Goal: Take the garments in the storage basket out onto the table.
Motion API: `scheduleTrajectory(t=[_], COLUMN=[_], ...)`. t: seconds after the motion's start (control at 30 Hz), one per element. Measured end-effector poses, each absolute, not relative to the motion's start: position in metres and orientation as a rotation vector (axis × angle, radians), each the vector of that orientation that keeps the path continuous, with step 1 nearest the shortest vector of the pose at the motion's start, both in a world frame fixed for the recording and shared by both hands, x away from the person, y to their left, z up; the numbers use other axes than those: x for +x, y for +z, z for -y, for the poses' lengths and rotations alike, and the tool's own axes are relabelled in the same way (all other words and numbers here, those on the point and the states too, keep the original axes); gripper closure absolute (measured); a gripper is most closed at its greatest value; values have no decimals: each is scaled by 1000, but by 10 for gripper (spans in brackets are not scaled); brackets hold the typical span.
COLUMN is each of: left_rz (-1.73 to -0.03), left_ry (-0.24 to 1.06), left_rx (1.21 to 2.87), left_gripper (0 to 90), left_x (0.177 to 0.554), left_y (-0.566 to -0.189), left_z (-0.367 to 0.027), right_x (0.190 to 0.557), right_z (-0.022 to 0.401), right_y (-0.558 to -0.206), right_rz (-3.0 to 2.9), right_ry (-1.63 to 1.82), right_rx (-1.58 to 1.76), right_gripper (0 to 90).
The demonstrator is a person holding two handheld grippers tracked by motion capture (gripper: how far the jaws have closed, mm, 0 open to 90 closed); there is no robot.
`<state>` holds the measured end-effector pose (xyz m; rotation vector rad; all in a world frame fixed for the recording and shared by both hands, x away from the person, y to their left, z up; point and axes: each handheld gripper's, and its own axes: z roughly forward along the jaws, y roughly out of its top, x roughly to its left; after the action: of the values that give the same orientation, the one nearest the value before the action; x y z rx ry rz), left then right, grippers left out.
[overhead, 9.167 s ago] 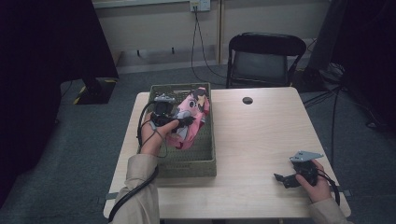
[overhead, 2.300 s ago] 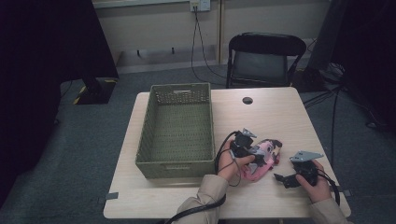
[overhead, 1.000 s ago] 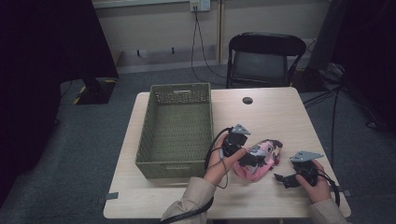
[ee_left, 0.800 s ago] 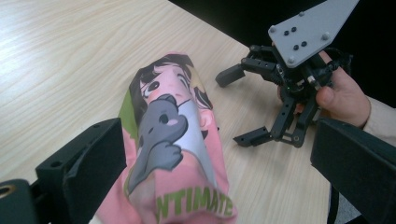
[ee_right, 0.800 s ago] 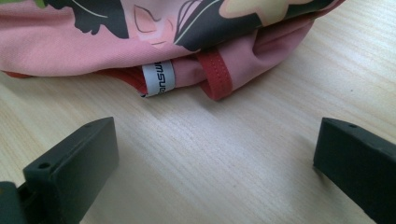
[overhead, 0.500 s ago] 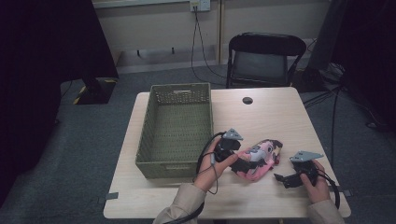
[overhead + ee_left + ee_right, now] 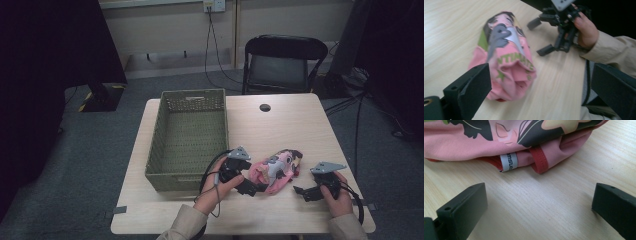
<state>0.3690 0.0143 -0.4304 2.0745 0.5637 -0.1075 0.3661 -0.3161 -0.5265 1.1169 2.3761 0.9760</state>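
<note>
A rolled pink cloth bundle (image 7: 276, 171) with a cartoon print lies on the wooden table (image 7: 280, 125), right of the basket. In the high view my left gripper (image 7: 248, 184) sits just left of the bundle's near end. Its own view shows that gripper (image 7: 541, 92) wide open, with the bundle (image 7: 506, 67) lying loose ahead between the jaw lines. My right gripper (image 7: 303, 193) rests on the table right of the bundle, also open (image 7: 539, 207). The bundle's pink edge (image 7: 499, 142) and a white label (image 7: 508, 161) lie just beyond its jaws.
A green woven basket (image 7: 175, 181) stands on the left half of the table. A small black round object (image 7: 265, 107) lies near the far edge. Behind the table stands a black folding chair (image 7: 282, 60). Cables trail on the floor.
My left gripper carried the pink bundle from the basket to the table's right side, let it go and drew back leftward and toward the person. The right gripper stayed almost still.
</note>
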Motion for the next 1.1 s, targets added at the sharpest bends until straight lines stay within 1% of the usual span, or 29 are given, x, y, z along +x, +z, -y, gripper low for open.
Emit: scheduleTrajectory(t=[0.4, 0.53, 0.67, 1.1], left_rz=[-503, -472, -419, -435], left_ry=[-142, -133, -179, -239], left_rx=[2084, 2101, 2091, 2129], left_gripper=[28, 25, 24, 31], left_x=[350, 346, 342, 333], left_y=[-435, -435, -435, -454], left_z=[-26, -30, -31, -42], right_x=[366, 366, 366, 365], right_z=[316, 316, 316, 316], right_y=[-527, -527, -527, -526], right_rz=[-2376, -2376, -2376, -2370], right_ry=[976, 976, 976, 973], right_rx=[1117, 1117, 1118, 1127], right_gripper=[0, 0, 0, 0])
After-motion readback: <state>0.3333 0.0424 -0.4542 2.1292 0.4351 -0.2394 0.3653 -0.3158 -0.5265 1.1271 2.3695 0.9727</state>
